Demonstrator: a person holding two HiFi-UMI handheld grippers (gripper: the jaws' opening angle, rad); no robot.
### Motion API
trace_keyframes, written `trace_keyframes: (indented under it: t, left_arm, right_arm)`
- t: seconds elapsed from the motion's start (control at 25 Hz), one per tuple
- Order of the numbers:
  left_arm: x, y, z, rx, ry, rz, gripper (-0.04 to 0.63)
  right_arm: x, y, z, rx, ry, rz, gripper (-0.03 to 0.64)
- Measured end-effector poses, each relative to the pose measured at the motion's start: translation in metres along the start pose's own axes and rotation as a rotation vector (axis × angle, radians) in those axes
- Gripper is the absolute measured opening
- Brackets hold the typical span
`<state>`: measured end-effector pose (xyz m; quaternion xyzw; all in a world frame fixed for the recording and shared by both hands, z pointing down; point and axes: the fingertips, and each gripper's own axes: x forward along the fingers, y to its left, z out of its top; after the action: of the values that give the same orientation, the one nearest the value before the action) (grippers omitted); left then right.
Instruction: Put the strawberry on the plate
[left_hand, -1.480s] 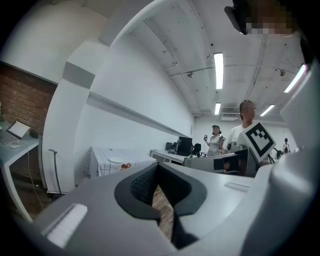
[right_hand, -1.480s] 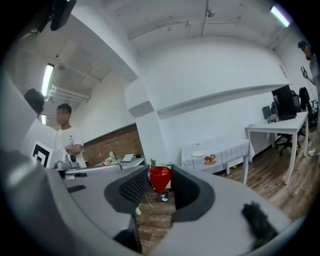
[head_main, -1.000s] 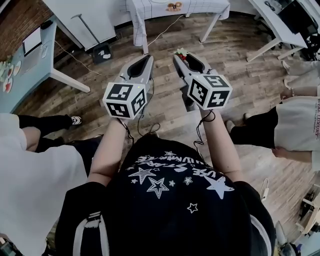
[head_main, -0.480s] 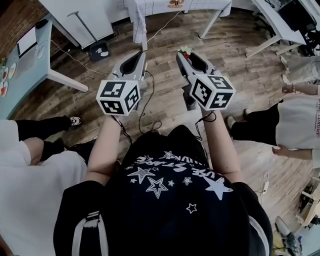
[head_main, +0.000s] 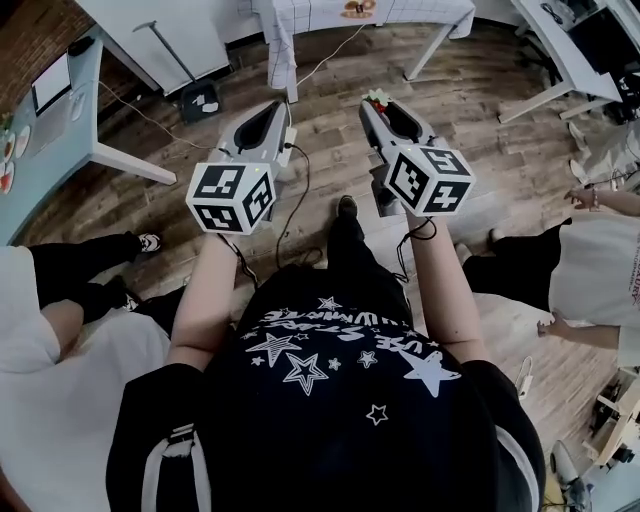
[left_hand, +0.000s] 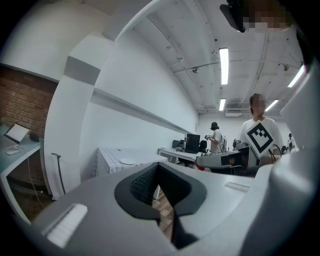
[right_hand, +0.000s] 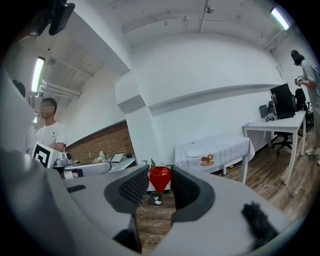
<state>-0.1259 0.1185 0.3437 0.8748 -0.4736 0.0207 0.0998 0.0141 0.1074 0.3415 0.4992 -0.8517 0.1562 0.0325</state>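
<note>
Standing over the wooden floor (head_main: 470, 120), you hold one hand-held gripper in each hand, both raised in front of you side by side and pointing forward, with a gap between them. The right hand-held gripper (head_main: 375, 103) is closed on the strawberry (right_hand: 160, 178): the red fruit sits pinched between the two ribbed pads at their very tips, its green leaves sticking out above them. In the head view it shows as a small red and green spot at the front end of that gripper, in the air above the floor.

The left hand-held gripper (head_main: 280, 108) has its jaws drawn together at the tips, leaving only a narrow slit further back through which floorboards show, and nothing sits between them.

The plate (right_hand: 195, 154) is a small white disc lying on the counter (right_hand: 220, 145) covered with a checked cloth, well ahead of you across the floor. Just beside it on the cloth are some orange-brown items (right_hand: 206, 160) too small to make out. The strawberry is well apart from the plate.

A bystander (head_main: 590, 270) stands to your right and another (head_main: 60, 330) close on your left.
</note>
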Motion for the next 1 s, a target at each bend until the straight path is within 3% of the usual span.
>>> trace_keyframes:
  t: [0.36,1.0]
  left_arm:
    - [0.074,0.022,0.007,0.017,0.025,0.055,0.008]
    - [0.216,0.033,0.027,-0.018,0.036,0.138,0.008]
  right_arm:
    - [0.073,-0.049,0.024,0.018,0.013,0.098,0.146]
    - [0.167,-0.167,0.064,0.018,0.070,0.189,0.146]
